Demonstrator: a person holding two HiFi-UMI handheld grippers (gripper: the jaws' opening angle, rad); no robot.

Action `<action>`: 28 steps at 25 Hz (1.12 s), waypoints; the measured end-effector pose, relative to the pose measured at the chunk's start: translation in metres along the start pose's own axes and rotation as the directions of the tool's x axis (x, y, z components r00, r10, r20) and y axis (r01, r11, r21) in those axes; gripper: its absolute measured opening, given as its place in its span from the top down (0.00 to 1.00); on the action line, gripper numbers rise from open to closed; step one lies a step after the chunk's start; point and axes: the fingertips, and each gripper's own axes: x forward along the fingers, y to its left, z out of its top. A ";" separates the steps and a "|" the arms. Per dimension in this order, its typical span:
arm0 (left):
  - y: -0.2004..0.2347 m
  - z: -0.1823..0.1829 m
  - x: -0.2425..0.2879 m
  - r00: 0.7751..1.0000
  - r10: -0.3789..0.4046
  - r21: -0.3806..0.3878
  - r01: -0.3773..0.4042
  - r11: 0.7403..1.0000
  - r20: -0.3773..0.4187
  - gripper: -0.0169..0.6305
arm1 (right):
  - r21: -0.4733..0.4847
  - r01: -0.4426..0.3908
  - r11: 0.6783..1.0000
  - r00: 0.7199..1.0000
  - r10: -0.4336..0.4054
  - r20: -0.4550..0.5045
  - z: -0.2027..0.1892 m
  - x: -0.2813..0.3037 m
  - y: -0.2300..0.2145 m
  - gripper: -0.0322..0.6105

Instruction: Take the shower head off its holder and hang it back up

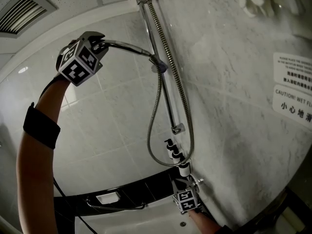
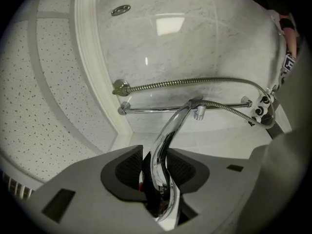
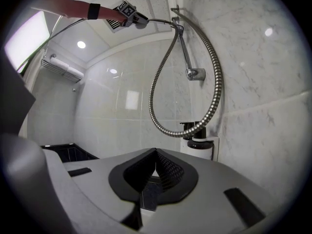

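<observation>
The person's left arm is stretched up high, and the left gripper [image 1: 99, 45] has its fingers [image 2: 127, 169] clamped narrowly on the shower head [image 1: 127, 47]. They pinch the chrome handle from both sides. The spray end is hidden behind the gripper. From there the curved handle runs right to the holder [image 1: 158, 66] on the slide rail [image 2: 146, 109], and its far end meets the holder. From where I stand I cannot tell whether it is fully seated in it.

The ribbed metal hose [image 2: 195, 81] leaves the handle's end at the holder. It drops in a long loop along the tiled wall [image 1: 112, 116], then climbs back up the marble wall [image 1: 234, 106] just beside the rail.

Far lower down, near the bottom of the hose loop, the right gripper [image 3: 156, 167] is held low by the marble wall. Its fingers are pressed together with nothing between them. It sits just below a short row of black-topped pump bottles [image 1: 175, 155] mounted on that wall, well apart from the shower head.

To the left of it runs the black edge of the bathtub [image 1: 126, 191], with a small white soap dish [image 1: 108, 197] on it. Two printed warning signs [image 1: 292, 89] are fixed on the marble at the right. A slatted vent [image 1: 22, 11] is set in the ceiling at the upper left.
</observation>
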 end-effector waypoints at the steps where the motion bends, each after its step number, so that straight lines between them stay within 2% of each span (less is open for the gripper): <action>1: -0.001 0.001 0.001 1.000 -0.004 0.004 0.004 1.000 0.000 0.75 | 0.001 -0.001 1.000 1.000 0.001 0.010 0.008 0.000 -0.001 0.91; 6: -0.006 0.007 0.010 1.000 -0.026 0.032 0.026 0.999 -0.006 0.75 | -0.014 -0.003 1.000 0.996 0.005 0.091 0.056 -0.002 -0.003 0.91; 12: -0.007 0.006 0.017 0.999 -0.044 0.053 0.046 0.998 -0.030 0.75 | -0.035 -0.019 0.999 0.989 0.024 0.148 0.086 -0.013 0.004 0.91; 19: -0.011 0.013 0.028 0.998 -0.060 0.120 0.064 0.991 -0.035 0.75 | -0.053 0.024 0.998 0.986 -0.015 0.163 0.092 -0.010 -0.017 0.91; 28: -0.007 0.018 0.033 0.998 -0.051 0.208 0.060 0.976 -0.048 0.77 | -0.053 0.006 0.999 0.982 0.004 0.188 0.119 -0.005 -0.012 0.91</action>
